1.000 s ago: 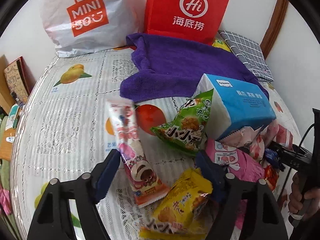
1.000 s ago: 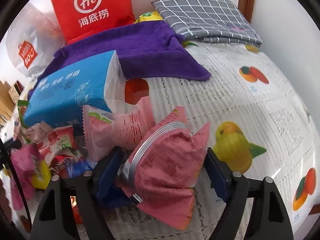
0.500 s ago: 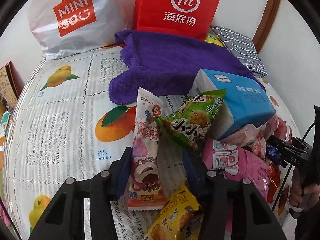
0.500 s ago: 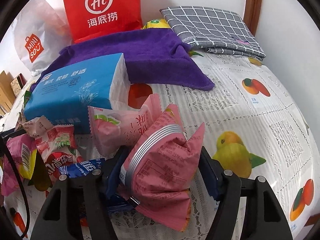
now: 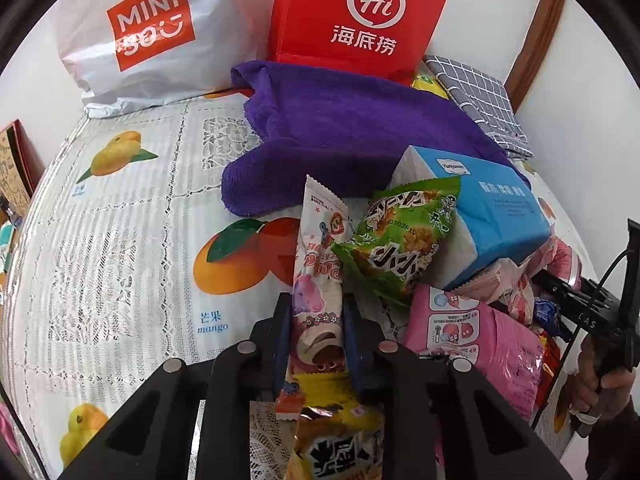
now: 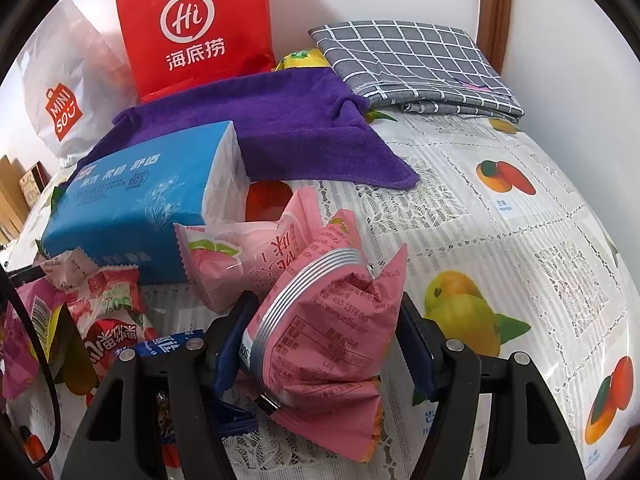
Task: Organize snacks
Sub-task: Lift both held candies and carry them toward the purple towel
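On a fruit-print tablecloth [image 5: 120, 240] lies a heap of snack packets. My left gripper [image 5: 316, 316] is shut on a long white-and-pink cartoon snack packet [image 5: 320, 240], whose top end sticks up between the blue pads. A green packet [image 5: 400, 240] leans on it and a yellow one [image 5: 336, 440] lies under the jaws. My right gripper [image 6: 324, 320] has a crumpled pink snack bag [image 6: 332, 352] between its pads; the jaws are still closing and both pads press its sides. A pale pink peach packet [image 6: 240, 264] lies just behind that bag.
A blue tissue pack [image 6: 132, 192] sits amid the heap, with several small packets [image 6: 108, 320] to its left. Behind are a purple towel [image 6: 280, 132], a red paper bag [image 6: 196, 24], a white Miniso bag [image 5: 148, 32] and a grey checked cloth [image 6: 412, 64]. A hand [image 5: 604, 384] holds the right gripper.
The left jaws closed from wide apart onto the long cartoon packet and tipped it upright. The right jaws narrowed a little around the pink bag, squeezing it.
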`<state>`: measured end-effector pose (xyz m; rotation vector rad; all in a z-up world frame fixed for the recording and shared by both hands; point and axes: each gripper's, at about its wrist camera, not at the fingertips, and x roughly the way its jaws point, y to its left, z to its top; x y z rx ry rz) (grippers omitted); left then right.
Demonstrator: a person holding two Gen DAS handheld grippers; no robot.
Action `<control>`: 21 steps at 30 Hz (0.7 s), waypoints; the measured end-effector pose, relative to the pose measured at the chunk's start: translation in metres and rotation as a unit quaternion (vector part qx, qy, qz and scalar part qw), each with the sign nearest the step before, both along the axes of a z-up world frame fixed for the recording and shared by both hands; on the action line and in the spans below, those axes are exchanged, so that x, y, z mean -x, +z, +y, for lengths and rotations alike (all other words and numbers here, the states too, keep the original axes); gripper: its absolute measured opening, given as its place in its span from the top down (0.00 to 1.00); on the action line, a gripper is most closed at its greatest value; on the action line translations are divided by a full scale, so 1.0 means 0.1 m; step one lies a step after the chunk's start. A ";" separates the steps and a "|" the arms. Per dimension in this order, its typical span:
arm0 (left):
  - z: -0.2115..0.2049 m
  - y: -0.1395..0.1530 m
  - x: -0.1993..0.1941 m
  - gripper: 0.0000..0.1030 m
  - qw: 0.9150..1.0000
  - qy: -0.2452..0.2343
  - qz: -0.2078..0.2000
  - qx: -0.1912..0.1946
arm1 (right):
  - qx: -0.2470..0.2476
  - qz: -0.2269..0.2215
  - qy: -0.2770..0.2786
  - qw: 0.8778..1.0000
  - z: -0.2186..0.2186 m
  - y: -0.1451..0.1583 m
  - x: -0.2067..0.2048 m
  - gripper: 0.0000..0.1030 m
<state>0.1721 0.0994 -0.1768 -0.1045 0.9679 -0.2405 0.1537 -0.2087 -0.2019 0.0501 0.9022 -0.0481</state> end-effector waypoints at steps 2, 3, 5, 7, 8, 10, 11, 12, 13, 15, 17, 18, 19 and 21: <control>0.02 0.00 0.00 0.78 1.000 0.000 0.001 0.006 | 0.000 -0.001 0.000 1.000 0.00 0.00 0.00 0.35; 0.02 0.00 0.00 0.78 1.000 0.000 0.001 0.006 | 0.000 -0.001 0.000 1.000 0.00 0.00 0.00 0.35; 0.03 0.00 0.00 0.79 1.000 0.000 0.001 0.006 | 0.000 -0.002 -0.001 1.000 0.00 0.00 0.00 0.36; 0.03 0.01 0.00 0.79 1.000 -0.001 0.001 0.007 | -0.004 -0.005 -0.002 1.000 -0.02 0.01 0.01 0.36; 0.03 0.01 0.00 0.79 1.000 -0.001 0.001 0.007 | -0.008 -0.007 -0.004 1.000 -0.03 0.02 0.02 0.36; 0.04 0.02 0.01 0.79 1.000 -0.001 0.000 0.010 | -0.014 -0.011 -0.006 1.000 -0.05 0.03 0.03 0.36; 0.04 0.02 0.01 0.79 1.000 -0.001 0.000 0.012 | -0.017 -0.011 -0.007 1.000 -0.05 0.03 0.04 0.36; 0.05 0.03 0.01 0.79 1.000 0.000 -0.002 0.013 | -0.020 -0.012 -0.009 1.000 -0.07 0.03 0.05 0.36; 0.06 0.04 0.02 0.79 1.000 0.000 -0.003 0.015 | -0.021 -0.013 -0.010 1.000 -0.07 0.03 0.05 0.36; 0.07 0.06 0.02 0.79 1.000 0.000 -0.005 0.019 | -0.023 -0.015 -0.012 1.000 -0.09 0.05 0.06 0.36; 0.08 0.07 0.03 0.79 1.000 0.001 -0.007 0.021 | -0.026 -0.018 -0.014 0.999 -0.09 0.06 0.07 0.36; 0.08 0.07 0.03 0.79 1.000 0.001 -0.008 0.021 | -0.026 -0.019 -0.014 0.999 -0.10 0.06 0.07 0.36; 0.08 0.07 0.03 0.79 1.000 0.001 -0.008 0.022 | -0.027 -0.021 -0.015 0.999 -0.10 0.07 0.08 0.36; 0.08 0.08 0.03 0.79 1.000 0.001 -0.008 0.022 | -0.029 -0.023 -0.014 0.999 -0.10 0.09 0.08 0.36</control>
